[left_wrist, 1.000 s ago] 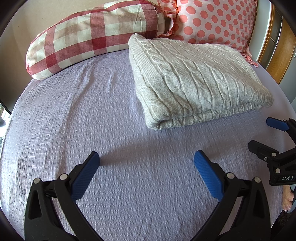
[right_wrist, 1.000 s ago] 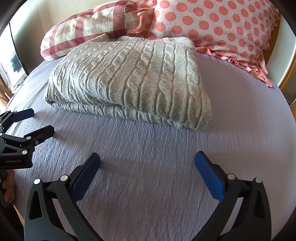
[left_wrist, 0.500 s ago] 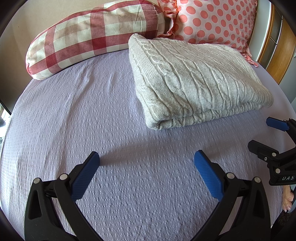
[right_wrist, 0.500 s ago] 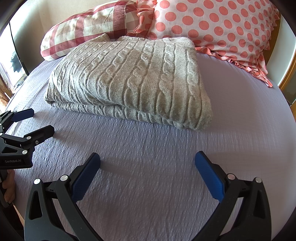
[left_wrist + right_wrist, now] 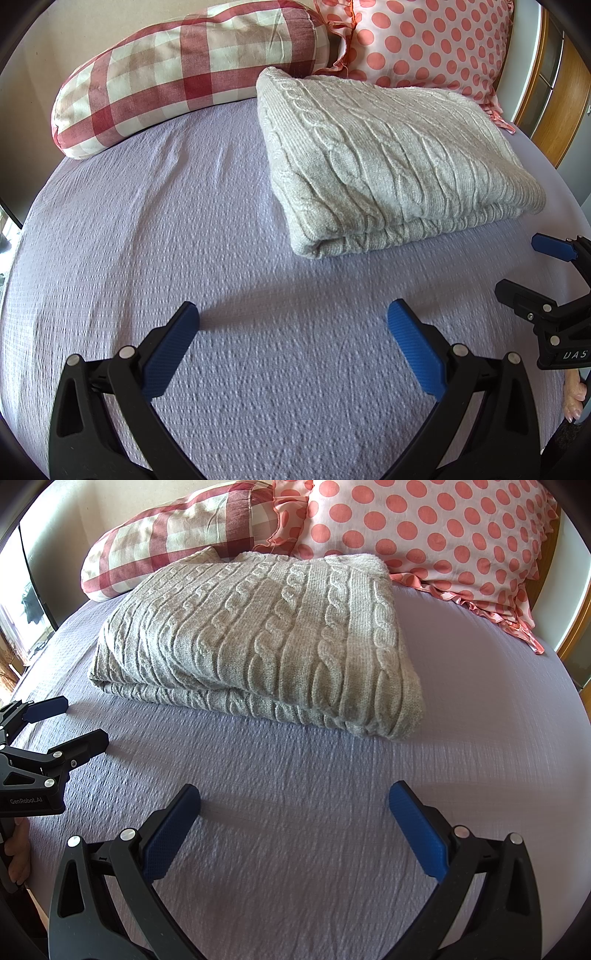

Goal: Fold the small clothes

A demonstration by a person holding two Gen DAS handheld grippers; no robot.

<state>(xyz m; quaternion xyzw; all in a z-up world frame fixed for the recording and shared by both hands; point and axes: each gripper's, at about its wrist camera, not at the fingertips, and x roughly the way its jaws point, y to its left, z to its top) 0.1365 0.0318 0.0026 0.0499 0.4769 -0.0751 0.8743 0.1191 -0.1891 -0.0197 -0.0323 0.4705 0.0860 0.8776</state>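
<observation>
My left gripper (image 5: 291, 325) is spread wide and holds nothing. My right gripper (image 5: 293, 806) is spread wide too, with nothing in it. Both hang low over the lilac textured bed sheet (image 5: 147, 229), side by side.

Just past them lies the grey cable-knit sweater (image 5: 266, 638) — it looks folded into a thick, neat block, its far edge touching the red-and-cream checked pillow (image 5: 177, 70) and the pink pillow with coral dots (image 5: 424, 531).

I think the fold is done, or one more half-fold is left. If I fold again, I want each gripper to pinch a near corner, all layers together, then lift slowly and evenly — so the block does not slide open.
</observation>
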